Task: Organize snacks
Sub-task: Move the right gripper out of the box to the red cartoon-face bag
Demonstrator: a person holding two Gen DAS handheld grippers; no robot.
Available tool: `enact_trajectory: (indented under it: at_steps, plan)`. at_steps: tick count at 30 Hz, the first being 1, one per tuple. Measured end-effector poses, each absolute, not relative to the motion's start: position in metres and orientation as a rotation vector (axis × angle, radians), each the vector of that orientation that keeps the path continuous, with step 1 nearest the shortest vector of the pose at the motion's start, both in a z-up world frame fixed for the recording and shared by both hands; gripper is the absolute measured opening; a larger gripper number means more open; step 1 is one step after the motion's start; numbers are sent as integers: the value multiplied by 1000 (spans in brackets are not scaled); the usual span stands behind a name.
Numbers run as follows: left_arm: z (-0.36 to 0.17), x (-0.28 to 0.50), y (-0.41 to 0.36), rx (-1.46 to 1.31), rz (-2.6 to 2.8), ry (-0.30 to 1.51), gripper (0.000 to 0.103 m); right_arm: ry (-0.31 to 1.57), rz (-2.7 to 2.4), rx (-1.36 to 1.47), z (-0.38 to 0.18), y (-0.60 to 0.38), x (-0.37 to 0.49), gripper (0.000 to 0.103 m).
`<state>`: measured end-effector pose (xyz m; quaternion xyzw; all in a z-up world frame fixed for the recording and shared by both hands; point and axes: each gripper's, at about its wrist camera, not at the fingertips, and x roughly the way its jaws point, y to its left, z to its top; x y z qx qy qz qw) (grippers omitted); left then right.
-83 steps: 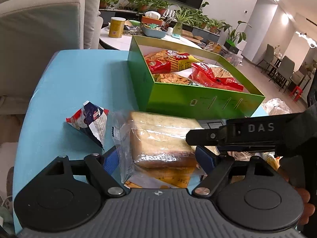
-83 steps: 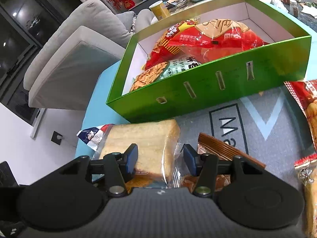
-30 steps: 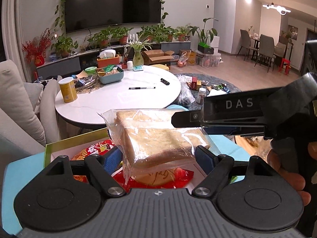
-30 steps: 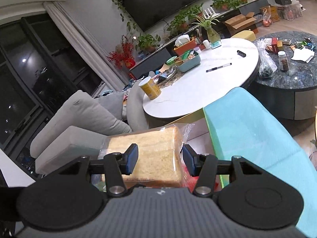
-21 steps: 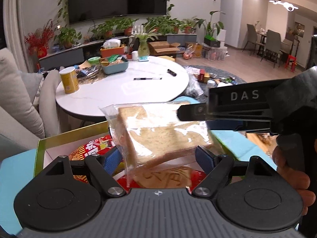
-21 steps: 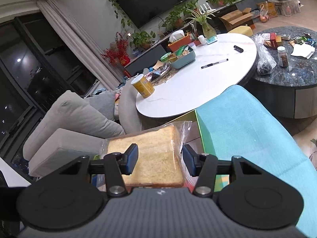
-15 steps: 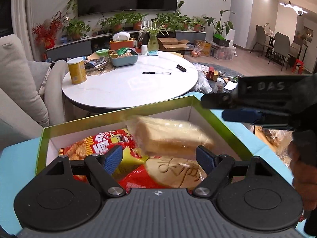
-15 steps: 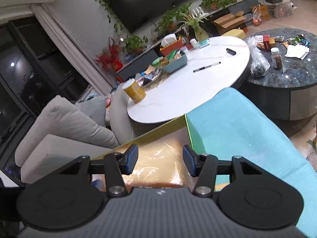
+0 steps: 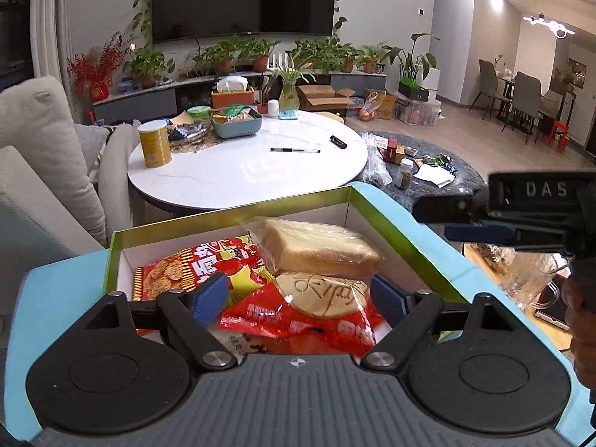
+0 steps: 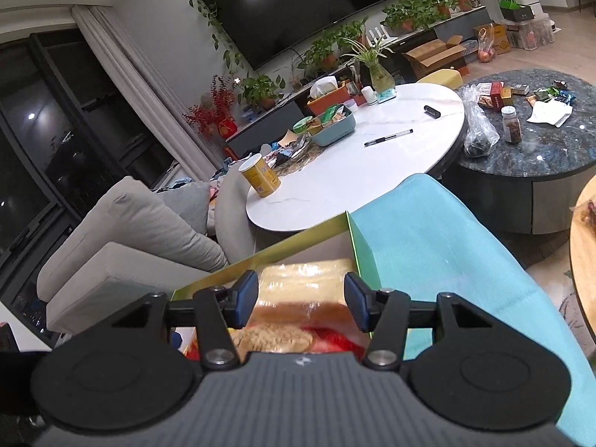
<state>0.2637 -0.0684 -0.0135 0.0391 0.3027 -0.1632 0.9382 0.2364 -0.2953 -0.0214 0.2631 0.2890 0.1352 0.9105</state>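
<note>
Released within the last second: bagged sliced bread (image 9: 316, 249), then aloft between the jaws of the left gripper (image 9: 294, 298), now lying inside the green box (image 9: 231, 212) at its far right corner, propped on the red snack packets (image 9: 298, 320). Left jaws opening, nothing pressed between the pads, only the box's contents visible below them. Right gripper (image 10: 301, 300) hanging just outside the box's right wall, jaws parted about halfway; bread visible beyond them in the right wrist view, but untouched, judging from the left wrist view.

Likely meaning for the task: one more snack stowed, both grippers free for whatever remains outside the box. Not possible to tell from here how many snacks remain. Also in the box: a red-and-yellow cracker packet (image 9: 186, 268) at its left side.

Under the box, a turquoise tabletop (image 9: 63, 298). Beyond the box, a round white table (image 9: 246, 171) with a yellow can (image 9: 154, 143), a pen and a blue tray. Left of the box, a pale sofa (image 9: 37, 171). Far behind the box, a wall television (image 9: 242, 0) above a row of potted plants (image 9: 223, 54); right of the box, a dark marble table (image 10: 540, 156) strewn with small items.
</note>
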Motion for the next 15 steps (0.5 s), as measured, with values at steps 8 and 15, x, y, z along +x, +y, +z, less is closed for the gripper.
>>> enact_trajectory:
  at_steps: [8,15]
  plan:
    - [-8,224,-68,70,-347,616,85,617,305,533,-17,-300,197,70]
    - [-18,190,-82,61,-373,650,86,612,295,514,-13,-300,160,70]
